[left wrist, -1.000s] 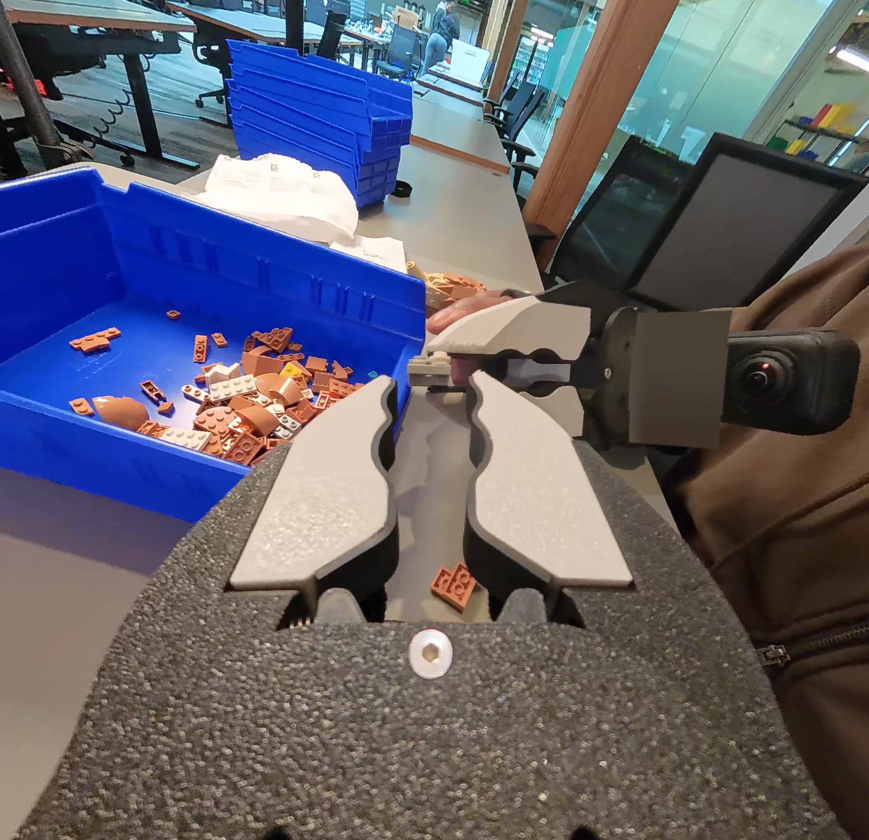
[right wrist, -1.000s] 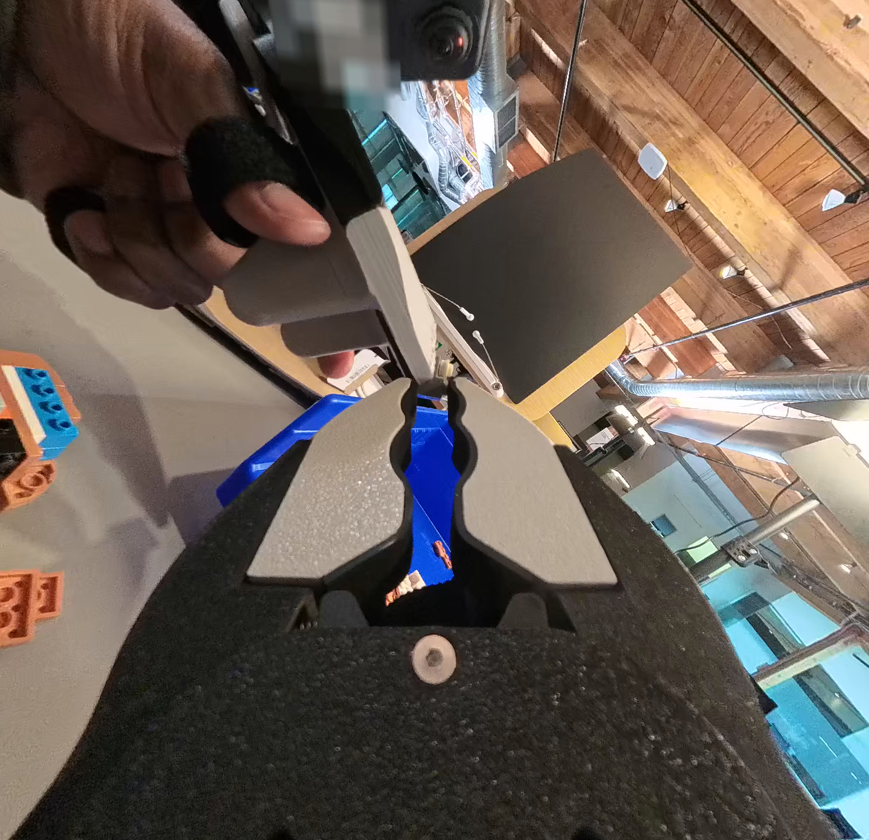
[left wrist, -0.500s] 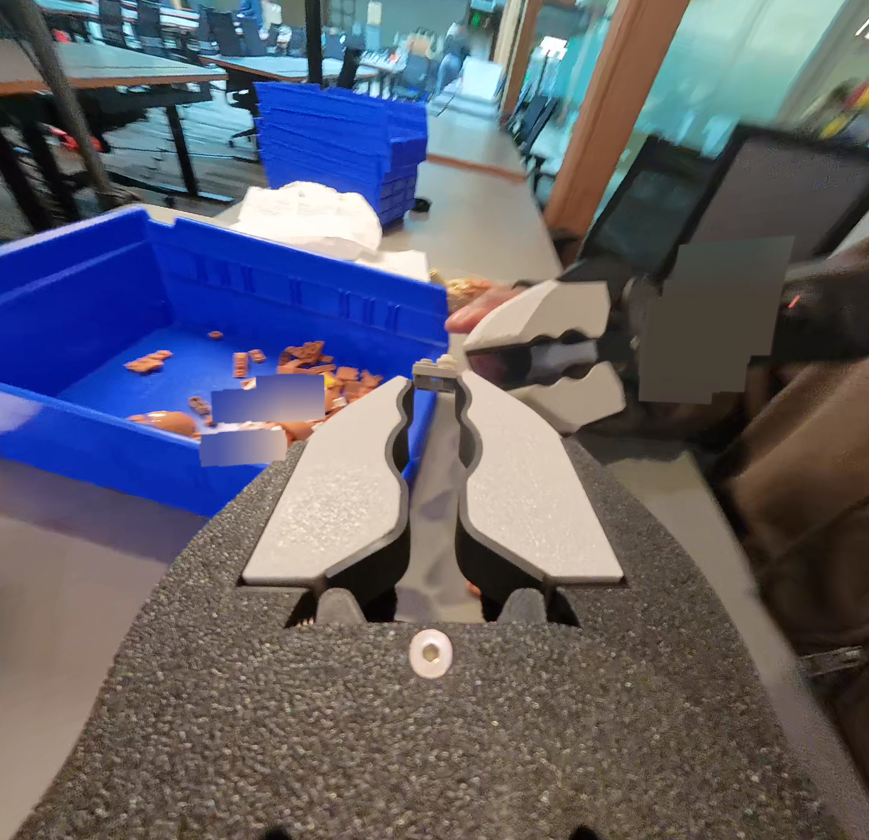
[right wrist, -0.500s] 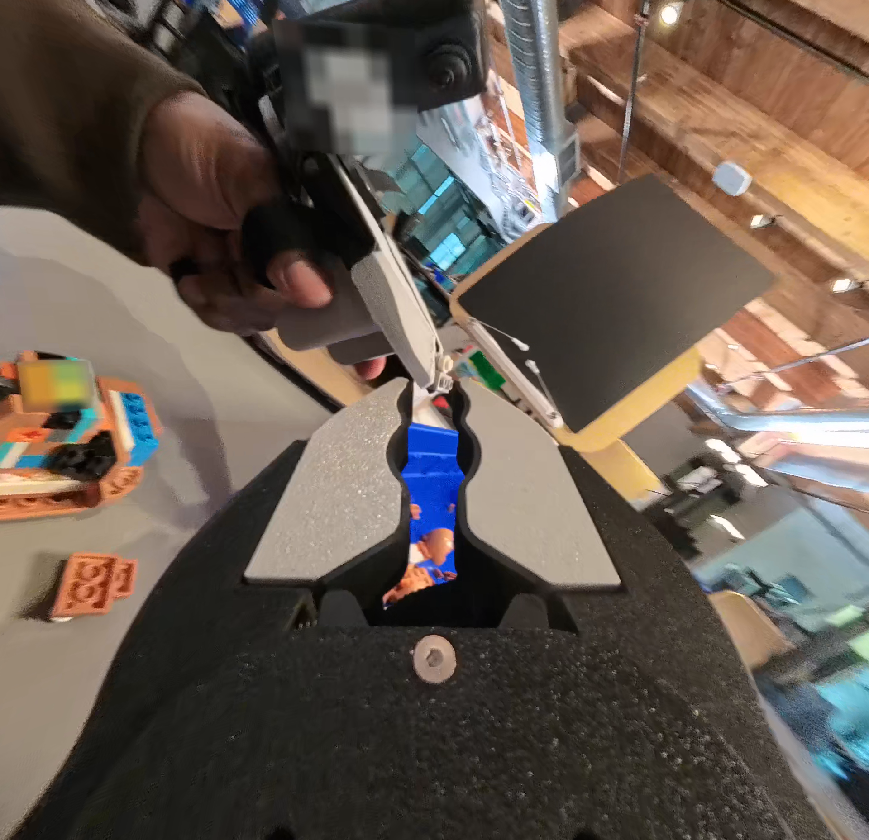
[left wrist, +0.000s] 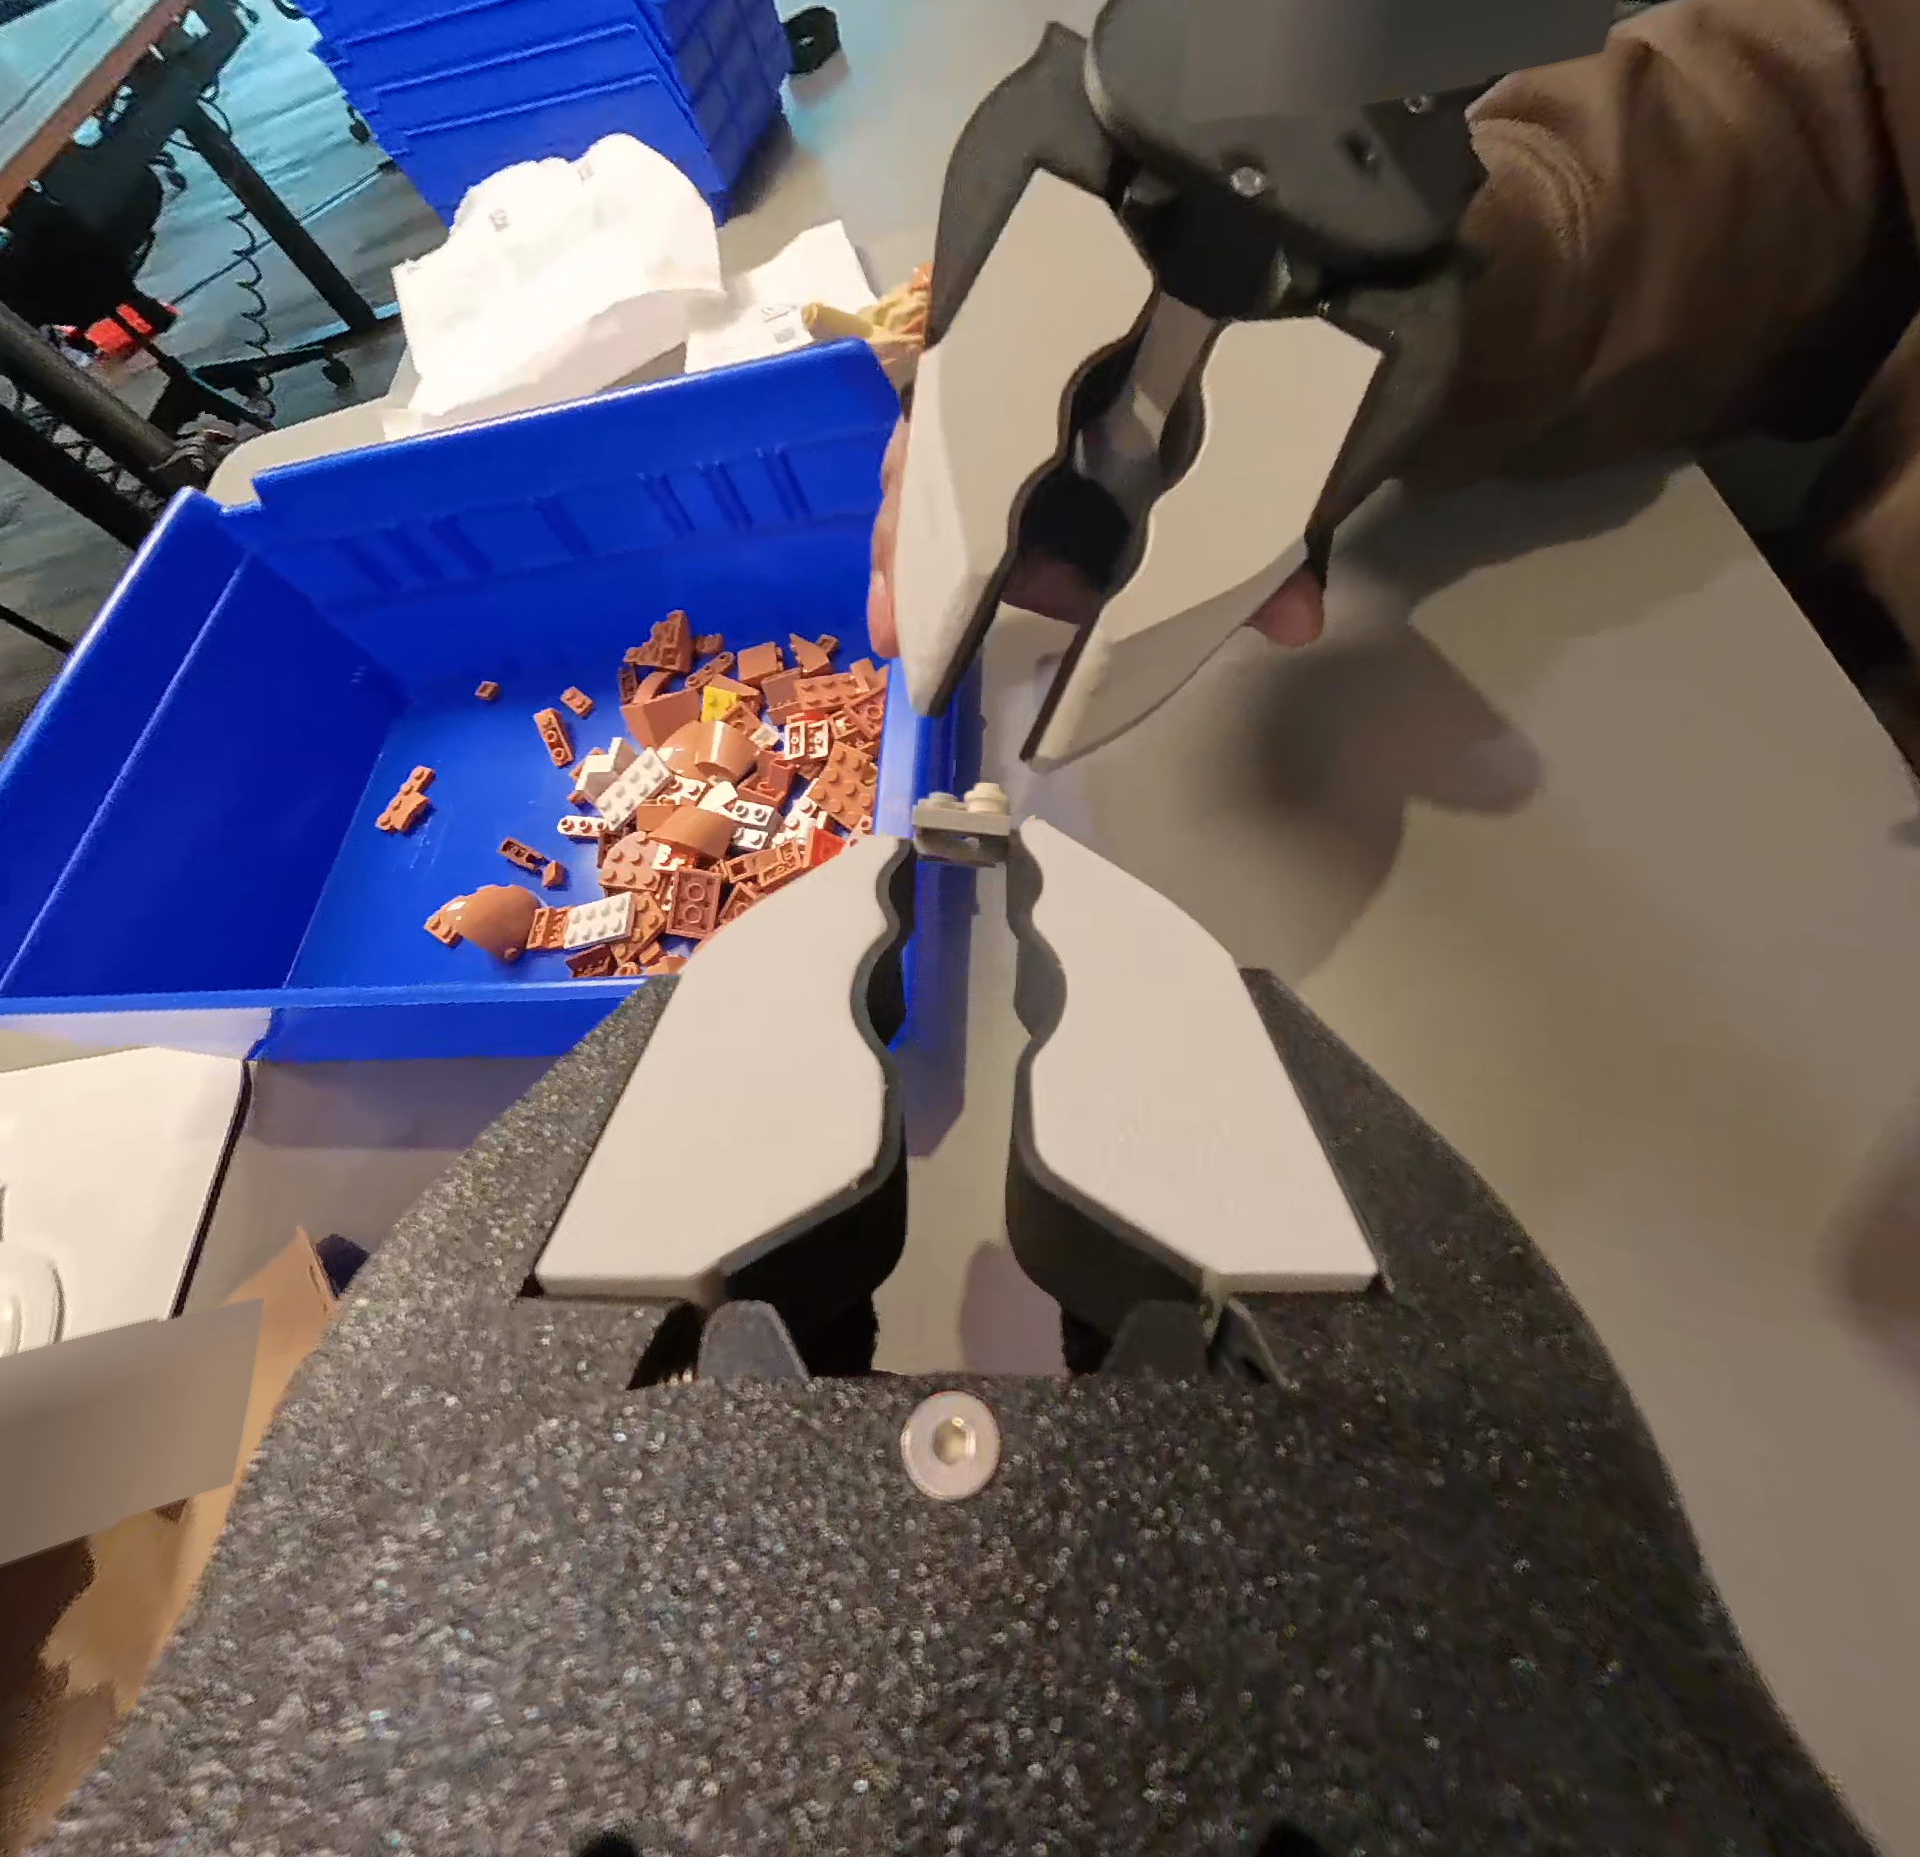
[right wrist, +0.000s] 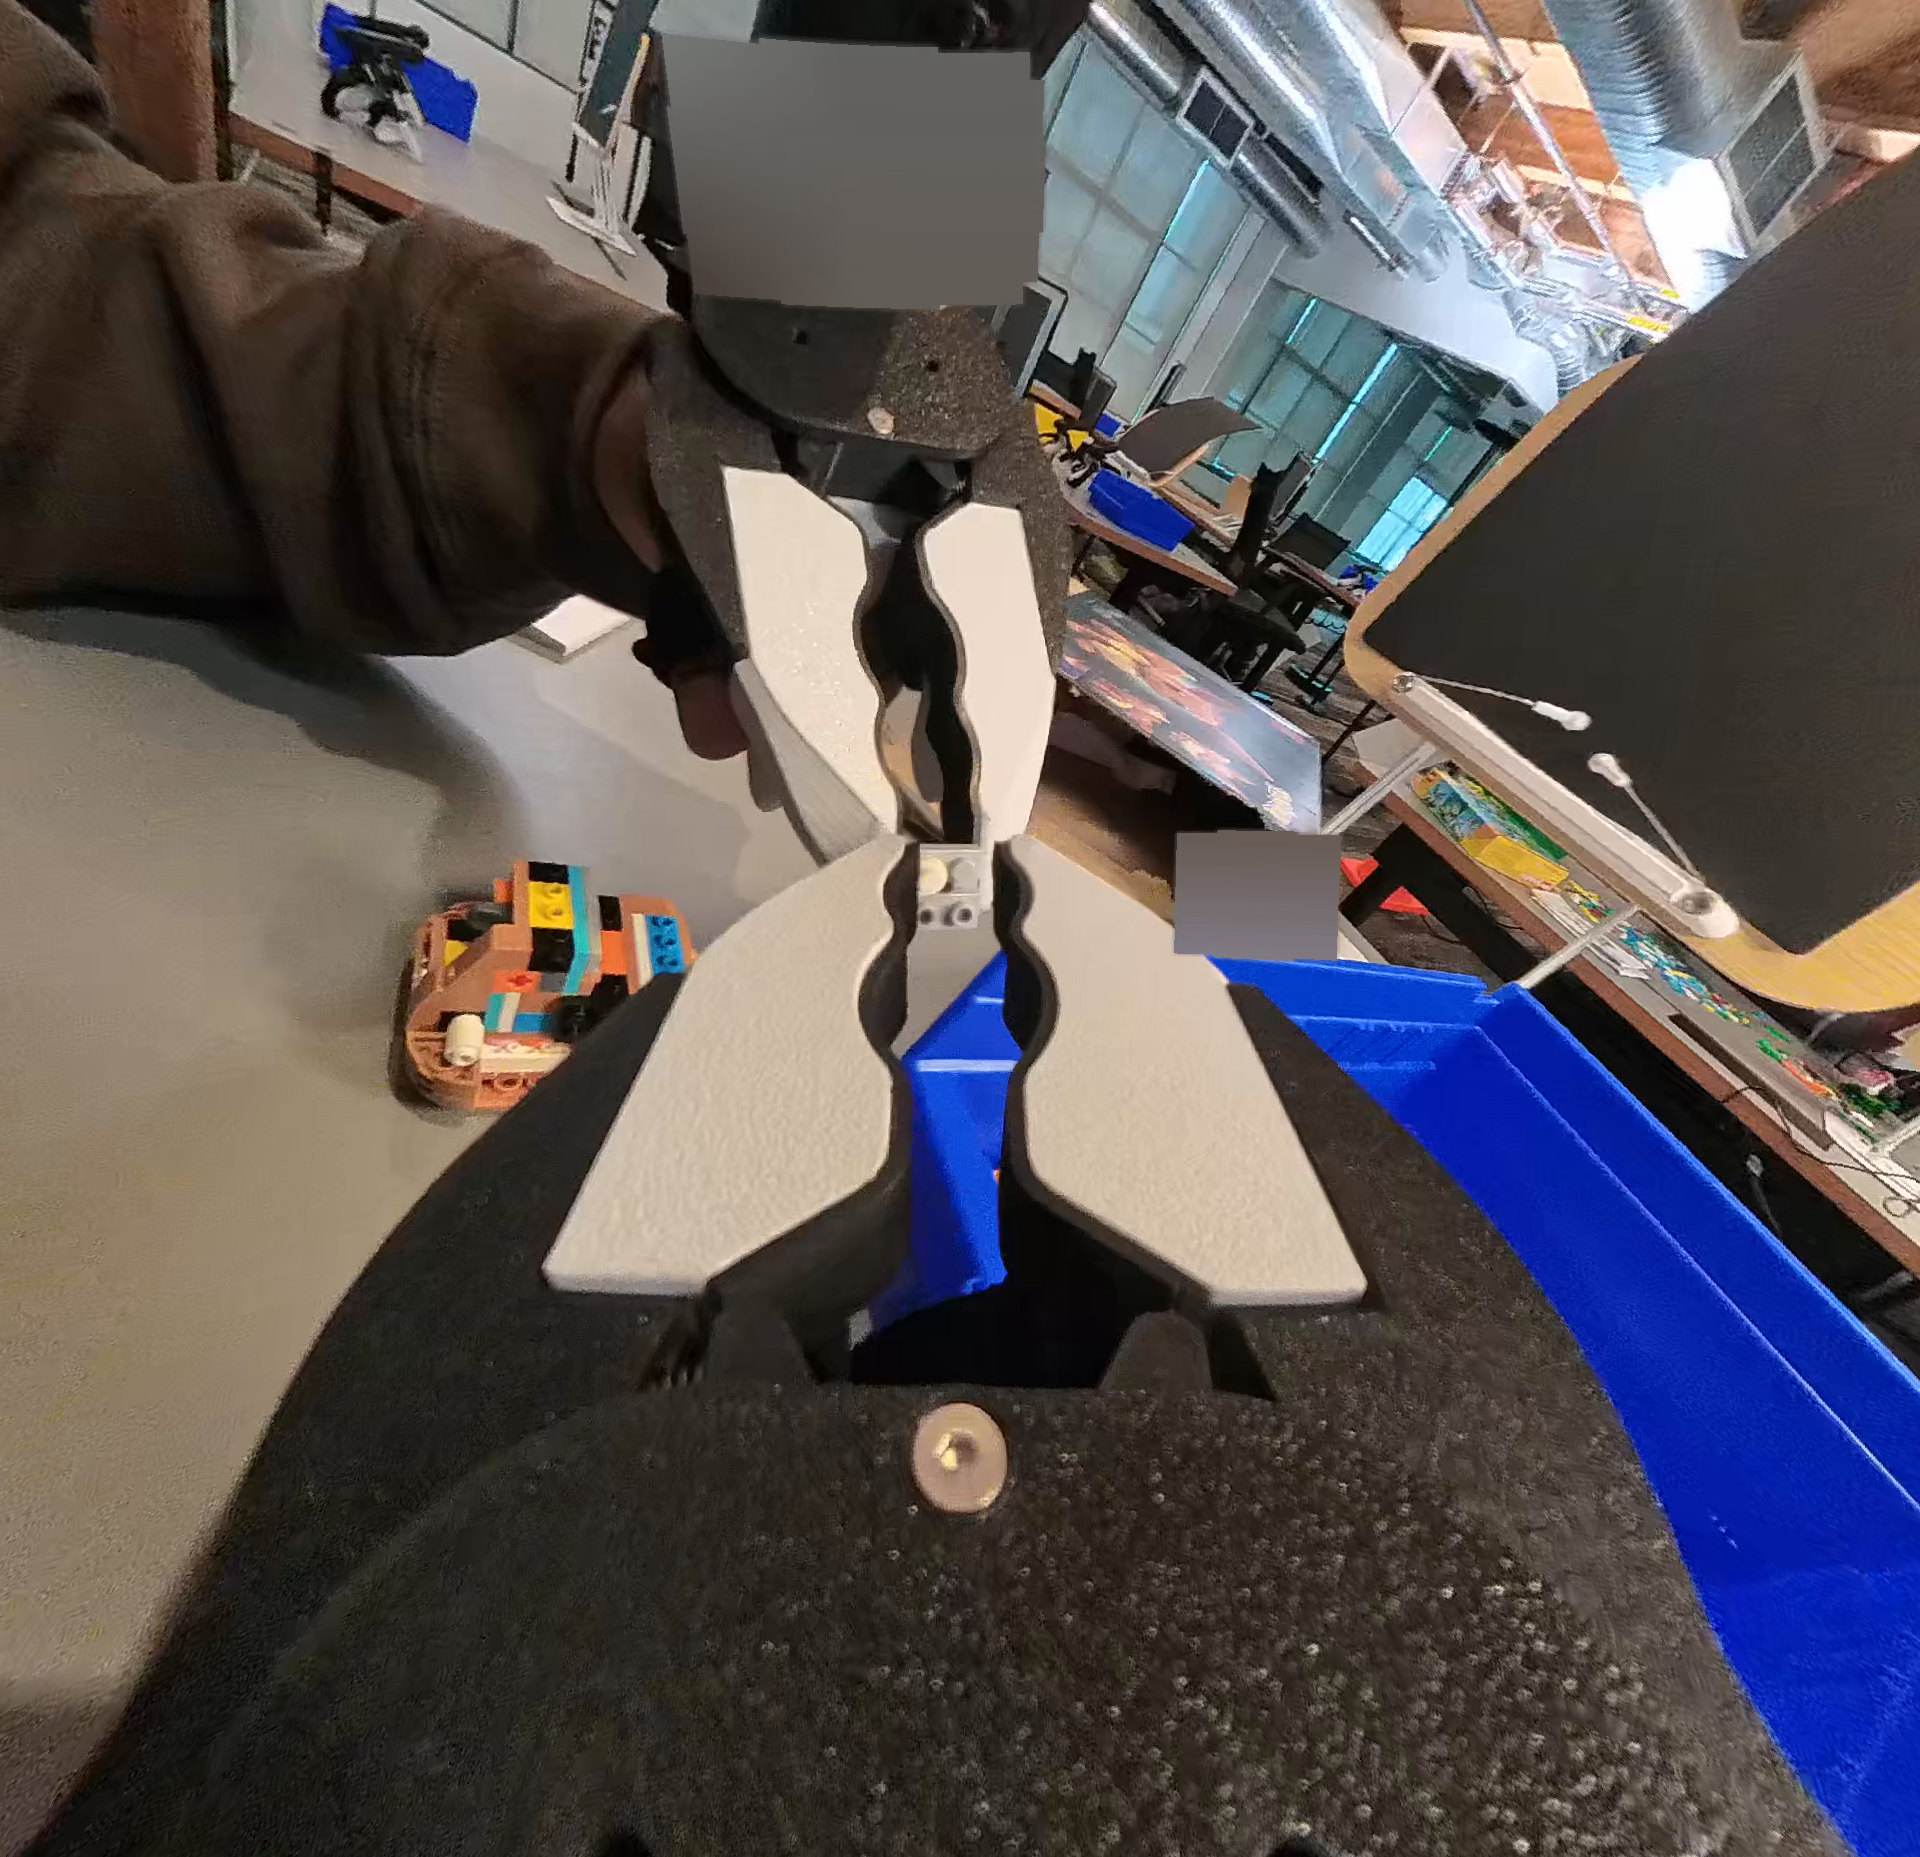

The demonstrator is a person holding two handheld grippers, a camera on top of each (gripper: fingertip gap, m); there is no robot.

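A: What does the left gripper (left wrist: 961, 851) hold?

B: A small grey brick piece (left wrist: 962, 823), a flat plate with a round stud on top, pinched between its two fingertips. It hangs above the grey table (left wrist: 1558, 976), just off the right wall of the blue bin (left wrist: 582, 498).

A: And the right gripper (left wrist: 977, 737)?

B: In the left wrist view it comes down from above, fingers parted, tips just above the piece and nothing between them. In its own view the grey piece (right wrist: 951, 891) sits in the gap between its tips, but no contact shows there, so I read it as parted and empty.

A: What lies in the bin?

B: A heap of loose bricks (left wrist: 717, 820), mostly reddish brown, some white, one yellow, gathered toward the right wall.

A: Anything else about?

B: A multicoloured brick model (right wrist: 530, 976) stands on the table, left in the right wrist view. Behind the bin lie crumpled white paper (left wrist: 561, 259) and a stack of blue bins (left wrist: 582, 51). A brown sleeve (left wrist: 1662, 228) covers the arm behind the right gripper.
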